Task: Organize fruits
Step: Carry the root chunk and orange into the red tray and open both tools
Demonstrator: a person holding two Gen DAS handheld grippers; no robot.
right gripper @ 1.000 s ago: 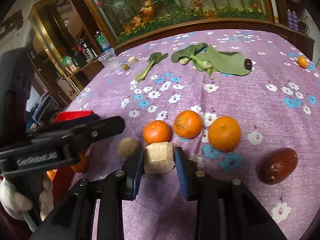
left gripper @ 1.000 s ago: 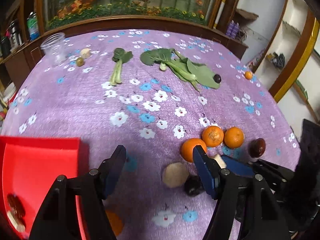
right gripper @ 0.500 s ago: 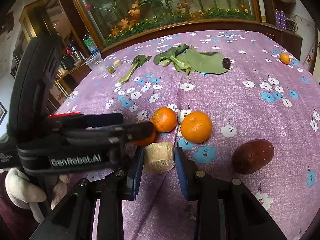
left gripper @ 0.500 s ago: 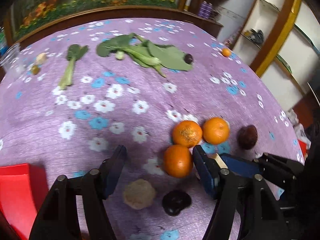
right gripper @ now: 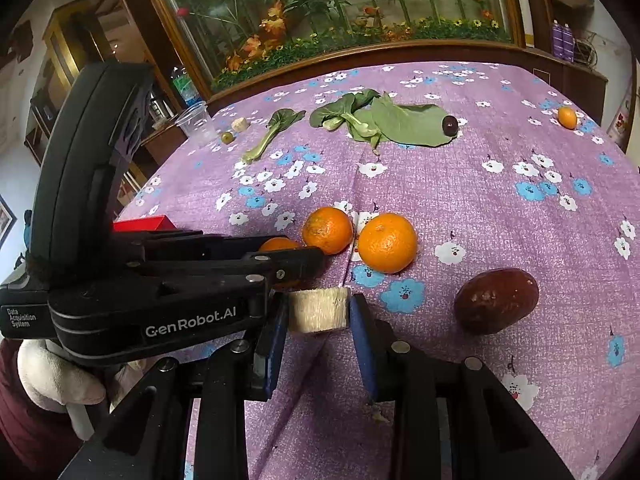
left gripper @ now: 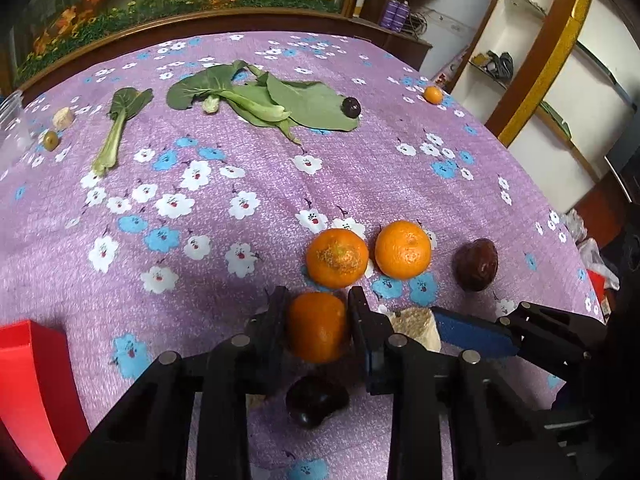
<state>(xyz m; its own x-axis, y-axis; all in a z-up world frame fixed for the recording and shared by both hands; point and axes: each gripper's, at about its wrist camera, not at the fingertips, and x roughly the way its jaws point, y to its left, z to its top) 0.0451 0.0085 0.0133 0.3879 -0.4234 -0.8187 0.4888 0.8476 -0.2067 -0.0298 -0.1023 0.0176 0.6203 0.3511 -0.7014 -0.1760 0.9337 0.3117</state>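
My left gripper point(left gripper: 318, 306) is shut on an orange point(left gripper: 317, 326) on the purple flowered cloth; in the right wrist view that orange point(right gripper: 278, 245) shows behind the left gripper's body. Two more oranges point(left gripper: 337, 258) point(left gripper: 403, 249) lie just beyond it. My right gripper point(right gripper: 318, 312) is shut on a pale beige chunk point(right gripper: 318, 310), also seen in the left wrist view point(left gripper: 416, 328). A dark brown fruit point(right gripper: 496, 300) lies to the right. A dark round fruit point(left gripper: 316, 402) sits under the left gripper.
A red bin point(left gripper: 28, 384) stands at the near left. Leafy greens point(left gripper: 276, 100), a bok choy stalk point(left gripper: 118, 128), a dark plum point(left gripper: 351, 107), a small orange point(left gripper: 433, 95), a green olive point(left gripper: 51, 140), a beige piece point(left gripper: 63, 118) and a plastic cup point(right gripper: 196, 122) lie at the far side.
My left gripper moved right, away from the red bin, and closed on the nearest orange. My right gripper kept its hold on the beige chunk.
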